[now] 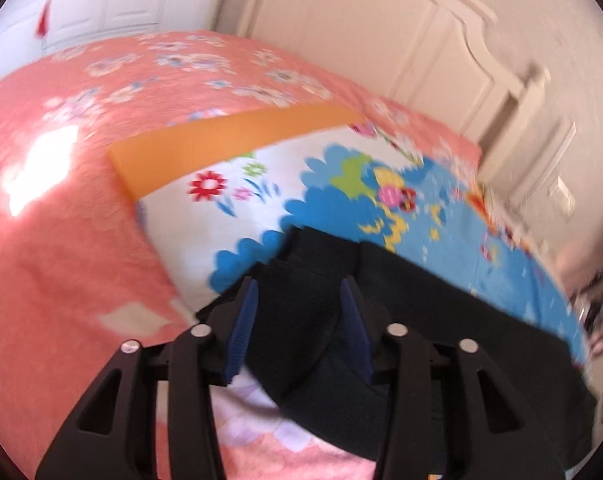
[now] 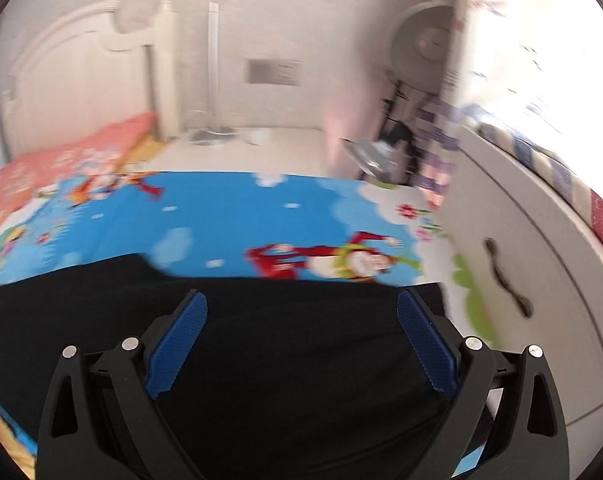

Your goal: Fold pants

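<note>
The black pants [image 1: 441, 320] lie folded on a colourful cartoon mat [image 1: 341, 184] on the bed. In the left wrist view my left gripper [image 1: 299, 290] is open, its blue pads either side of a raised fold of the black fabric without closing on it. In the right wrist view the pants [image 2: 281, 360] spread across the foreground on the mat [image 2: 221, 216]. My right gripper [image 2: 301, 304] is wide open just above the fabric, holding nothing. Both views are motion-blurred.
A pink floral bedspread [image 1: 61, 240] covers the bed, with an orange band [image 1: 221, 140] at the mat's far edge. A white headboard [image 1: 381, 40] stands behind. A white cabinet [image 2: 521, 260] stands at the right, a fan [image 2: 425, 48] beyond it.
</note>
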A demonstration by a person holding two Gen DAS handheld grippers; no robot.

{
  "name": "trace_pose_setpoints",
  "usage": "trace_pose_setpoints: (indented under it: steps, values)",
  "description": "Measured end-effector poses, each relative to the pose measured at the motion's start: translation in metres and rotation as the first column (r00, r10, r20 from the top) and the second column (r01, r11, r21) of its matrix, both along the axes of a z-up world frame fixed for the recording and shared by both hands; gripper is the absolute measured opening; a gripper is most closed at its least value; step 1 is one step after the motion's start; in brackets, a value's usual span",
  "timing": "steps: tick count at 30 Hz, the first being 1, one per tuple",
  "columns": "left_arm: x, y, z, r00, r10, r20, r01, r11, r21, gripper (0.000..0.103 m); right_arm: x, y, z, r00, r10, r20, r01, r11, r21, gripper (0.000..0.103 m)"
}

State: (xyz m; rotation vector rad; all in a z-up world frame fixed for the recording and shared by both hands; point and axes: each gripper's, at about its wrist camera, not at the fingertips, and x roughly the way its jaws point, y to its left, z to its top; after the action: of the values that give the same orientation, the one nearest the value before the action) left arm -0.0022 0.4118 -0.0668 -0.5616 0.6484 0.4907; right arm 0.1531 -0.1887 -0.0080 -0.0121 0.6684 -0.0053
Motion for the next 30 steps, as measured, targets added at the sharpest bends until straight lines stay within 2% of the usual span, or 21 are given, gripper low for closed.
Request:
trace_pose_setpoints:
  steps: [2,4,6,7,10,13,14,15,17,20,22,23,25,27,28,30]
  values:
    - [-0.017,0.006,0.005,0.999,0.022,0.039,-0.02,0.999,-0.037,0.034,-0.017,0.032,-0.005,0.999,0.043,-0.015,-0.042,0.997,0.06,0.095]
    - [-0.032,0.01,0.005,0.998,0.032,0.046,-0.028,0.997,-0.07,0.034,-0.03,0.064,-0.014,0.996,0.085,-0.021,-0.083,0.992,0.092,0.095]
    - [-0.041,0.02,-0.002,0.997,0.055,0.05,-0.047,0.988,-0.15,0.034,-0.04,0.095,-0.025,0.986,0.161,-0.041,-0.155,0.981,0.114,0.095]
    - [-0.044,0.025,-0.007,0.997,0.068,0.044,-0.058,0.98,-0.189,0.033,-0.043,0.111,-0.029,0.981,0.189,-0.051,-0.182,0.977,0.107,0.095]
    - [-0.039,0.029,-0.022,0.999,0.037,0.021,-0.031,0.97,-0.243,0.033,-0.051,0.152,-0.045,0.958,0.262,-0.118,-0.254,0.964,0.082,0.095]
    - [-0.023,0.03,-0.049,0.999,0.01,-0.053,-0.027,0.943,-0.331,0.033,-0.051,0.177,-0.063,0.952,0.266,-0.152,-0.267,0.964,0.015,0.095]
    - [-0.018,0.03,-0.051,0.998,0.005,-0.062,-0.025,0.946,-0.322,0.024,-0.05,0.182,-0.068,0.948,0.271,-0.166,-0.275,0.961,0.002,0.095]
    - [-0.016,0.029,-0.05,0.998,-0.002,-0.064,-0.018,0.954,-0.3,0.009,-0.049,0.183,-0.073,0.945,0.27,-0.182,-0.277,0.961,-0.009,0.095]
    - [-0.008,0.024,-0.038,0.997,-0.003,-0.082,-0.014,0.979,-0.203,0.006,-0.043,0.185,-0.09,0.94,0.246,-0.237,-0.264,0.963,-0.047,0.095]
    - [-0.002,0.022,-0.027,0.992,0.045,-0.116,-0.053,0.996,-0.069,0.006,-0.041,0.175,-0.099,0.938,0.234,-0.254,-0.235,0.972,0.027,0.096]
    - [0.0,0.029,-0.036,0.989,0.053,-0.138,-0.067,0.993,-0.099,0.008,-0.04,0.171,-0.103,0.936,0.229,-0.267,-0.223,0.973,0.054,0.098]
    - [0.0,0.032,-0.043,0.985,0.05,-0.165,-0.072,0.989,-0.131,0.011,-0.039,0.172,-0.102,0.936,0.23,-0.266,-0.225,0.973,0.047,0.098]
    - [-0.008,0.027,-0.038,0.987,0.062,-0.146,-0.078,0.992,-0.103,0.018,-0.043,0.175,-0.101,0.94,0.228,-0.255,-0.229,0.973,0.026,0.098]
    - [-0.017,0.02,-0.024,0.99,0.089,-0.112,-0.095,0.995,-0.043,0.05,-0.043,0.176,-0.102,0.942,0.22,-0.254,-0.221,0.975,0.022,0.098]
    - [-0.022,0.014,-0.016,0.993,0.089,-0.082,-0.09,0.996,-0.011,0.052,-0.043,0.176,-0.103,0.943,0.216,-0.254,-0.218,0.976,0.022,0.098]
    - [-0.018,-0.006,0.003,0.999,0.025,-0.041,-0.021,0.995,0.096,0.053,-0.046,0.176,-0.102,0.945,0.212,-0.249,-0.215,0.977,0.015,0.098]
